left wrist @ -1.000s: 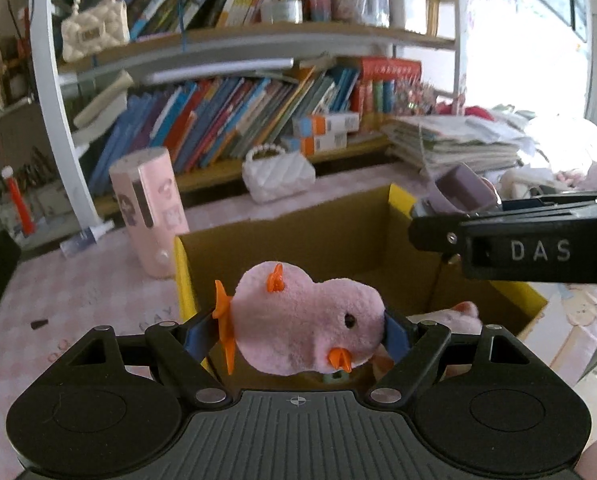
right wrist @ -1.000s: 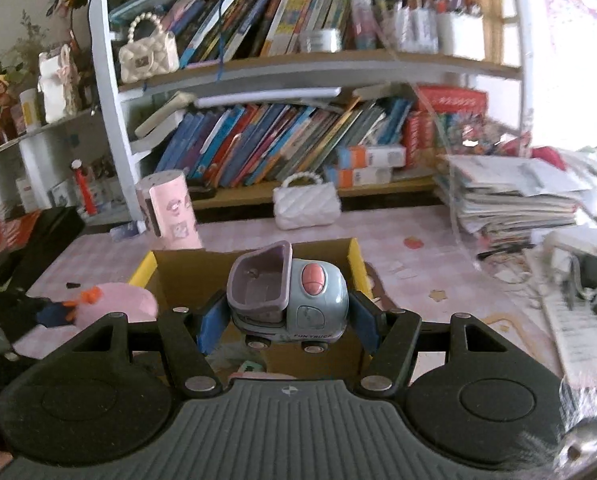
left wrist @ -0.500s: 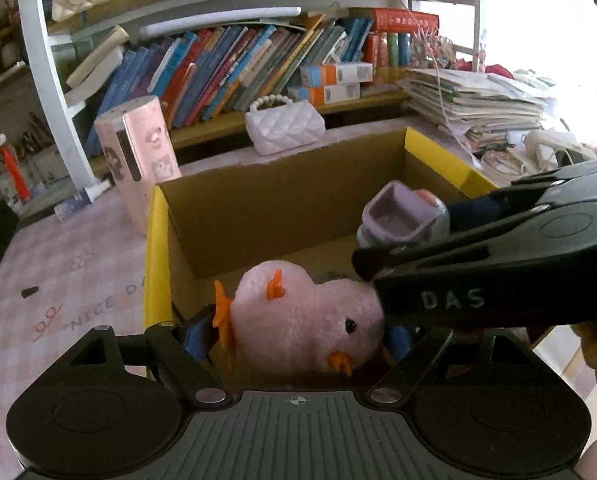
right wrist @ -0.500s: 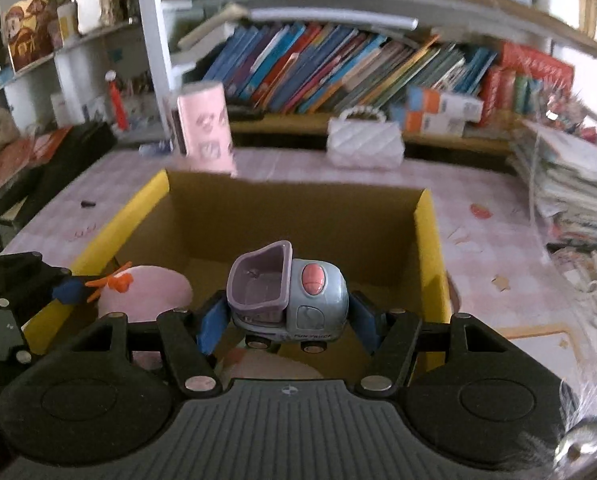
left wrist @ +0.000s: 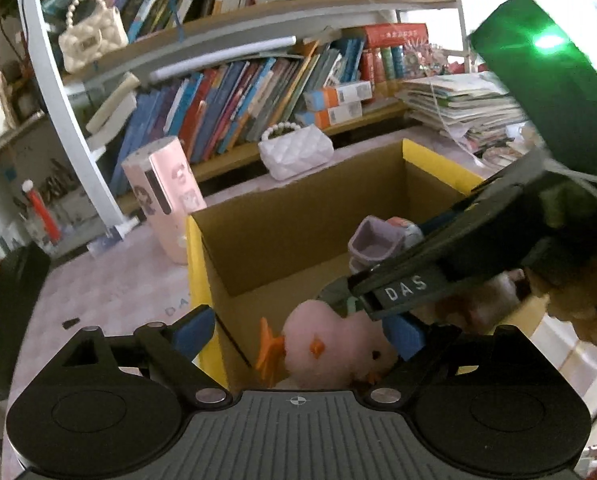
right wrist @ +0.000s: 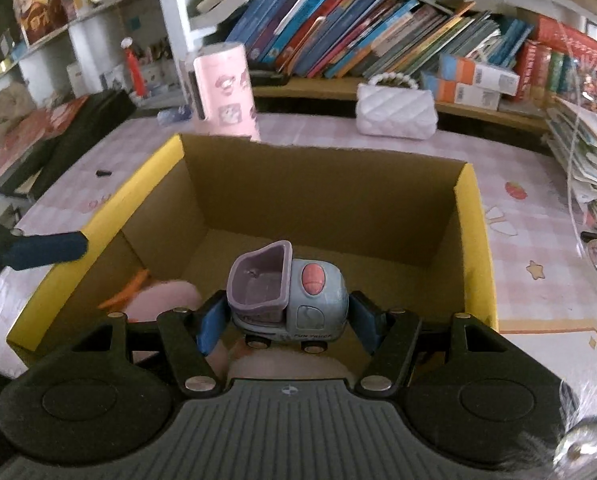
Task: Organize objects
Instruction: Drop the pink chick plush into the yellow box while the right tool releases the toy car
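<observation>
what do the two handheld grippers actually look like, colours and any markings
Both match. The left gripper and right gripper each have a matte black ribbed body with two round side housings, black linkage arms with silver pivot screws, blue finger pads and a small crosshair mark. The right gripper carries white "DAS" lettering. No sleeves are visible.

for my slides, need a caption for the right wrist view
Right gripper holds a toy truck over the open cardboard box.

The cardboard box (right wrist: 330, 184) is plain brown inside with yellow rims. In it lie a pale pink plush chick (left wrist: 334, 350) with orange fins and a blue-grey toy truck (right wrist: 288, 292) with a lilac bucket. Behind the box stand a quilted white handbag (right wrist: 396, 110) and a pink cylinder (right wrist: 224, 90), on a pink-checked tablecloth (right wrist: 530, 240).
</observation>
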`<state>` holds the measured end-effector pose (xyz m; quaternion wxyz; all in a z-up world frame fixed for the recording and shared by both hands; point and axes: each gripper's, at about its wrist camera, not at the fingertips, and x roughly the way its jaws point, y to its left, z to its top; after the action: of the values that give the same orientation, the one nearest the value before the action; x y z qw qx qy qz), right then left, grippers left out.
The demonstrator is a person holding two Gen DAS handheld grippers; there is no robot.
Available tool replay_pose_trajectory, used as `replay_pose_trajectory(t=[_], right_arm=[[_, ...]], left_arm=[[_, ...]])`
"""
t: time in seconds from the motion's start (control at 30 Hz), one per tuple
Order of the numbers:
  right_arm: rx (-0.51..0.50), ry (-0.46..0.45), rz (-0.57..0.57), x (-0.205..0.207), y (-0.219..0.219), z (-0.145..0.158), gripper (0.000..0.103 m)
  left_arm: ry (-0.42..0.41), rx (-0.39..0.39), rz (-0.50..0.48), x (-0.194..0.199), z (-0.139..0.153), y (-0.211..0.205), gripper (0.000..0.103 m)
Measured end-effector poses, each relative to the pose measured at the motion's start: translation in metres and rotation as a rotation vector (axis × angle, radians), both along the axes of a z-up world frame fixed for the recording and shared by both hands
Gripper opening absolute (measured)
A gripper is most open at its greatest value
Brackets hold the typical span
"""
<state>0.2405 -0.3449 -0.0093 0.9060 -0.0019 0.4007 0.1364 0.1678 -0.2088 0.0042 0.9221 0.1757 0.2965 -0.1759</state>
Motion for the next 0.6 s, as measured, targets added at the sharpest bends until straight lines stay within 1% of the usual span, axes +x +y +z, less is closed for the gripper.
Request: replay_pose_trajectory(t=[0.13,0.23,0.37,0.5,0.6], right_arm=[[-0.021,0.054,0.023,0.005,0.003,-0.003,0.062],[-0.047,0.07,0.036,0.007,0.007,-0.004,0.062],[-0.073,0.072,0.041,0.007,0.01,-0.005,0.062],[-0.065,0.047,0.019,0.003,0.009,-0.003,0.062],[-0.041,0.009,-0.033,-0.008,0.007,0.002,0.062]], left_arm=[[-0.012,-0.004,0.008,-0.011,0.005,0.007,0.094],[-0.02,-0.03,0.017,-0.02,0.011,0.014,0.094],[-0.053,-0.046,0.042,-0.035,0.019,0.026,0.094],[-0.072,-0.094,0.11,-0.044,0.027,0.045,0.098],[-0.074,-0.134,0.202,-0.046,0.032,0.066,0.098]])
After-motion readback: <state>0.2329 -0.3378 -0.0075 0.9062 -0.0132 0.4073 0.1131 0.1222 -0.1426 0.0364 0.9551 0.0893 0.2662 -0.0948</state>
